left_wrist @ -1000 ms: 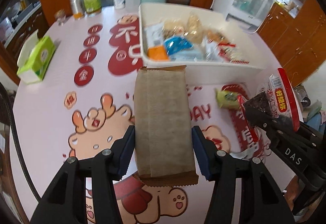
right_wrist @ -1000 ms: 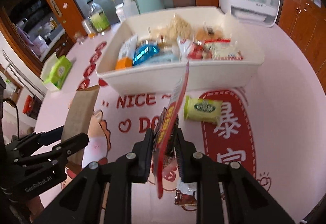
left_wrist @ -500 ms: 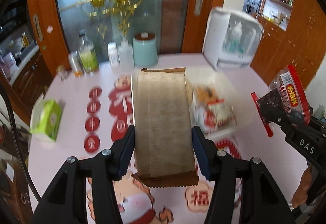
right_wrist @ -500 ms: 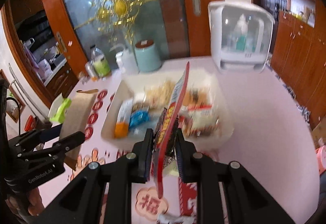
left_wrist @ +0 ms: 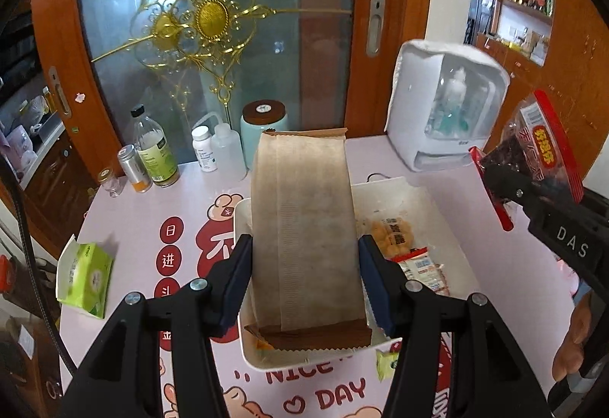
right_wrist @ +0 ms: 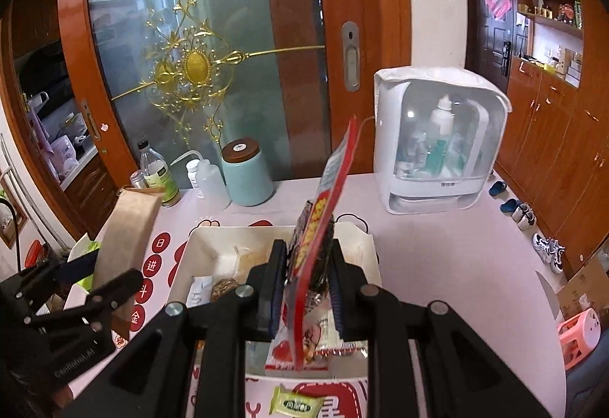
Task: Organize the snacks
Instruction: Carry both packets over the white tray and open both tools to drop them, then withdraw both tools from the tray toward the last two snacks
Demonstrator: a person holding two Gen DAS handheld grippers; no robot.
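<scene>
My left gripper (left_wrist: 304, 277) is shut on a tall brown paper snack pack (left_wrist: 306, 227), held upright in the air above the white snack bin (left_wrist: 445, 227). My right gripper (right_wrist: 304, 281) is shut on a red-edged clear snack packet (right_wrist: 323, 227), held edge-on over the same white bin (right_wrist: 198, 246). In the left wrist view the right gripper (left_wrist: 510, 185) and its red packet (left_wrist: 548, 151) hang at the right. In the right wrist view the left gripper (right_wrist: 95, 284) and brown pack (right_wrist: 129, 227) show at the left. Several snack packs lie in the bin.
A small green snack (right_wrist: 297, 404) lies on the pink table in front of the bin. Bottles (left_wrist: 152, 151), a teal canister (left_wrist: 262, 136) and a white covered appliance (left_wrist: 445, 106) stand at the table's back edge. A green tissue pack (left_wrist: 83, 277) lies at the left.
Both grippers have risen and tilted up with their packs; the bin has dropped lower in both views and the door and wall now fill the upper half.
</scene>
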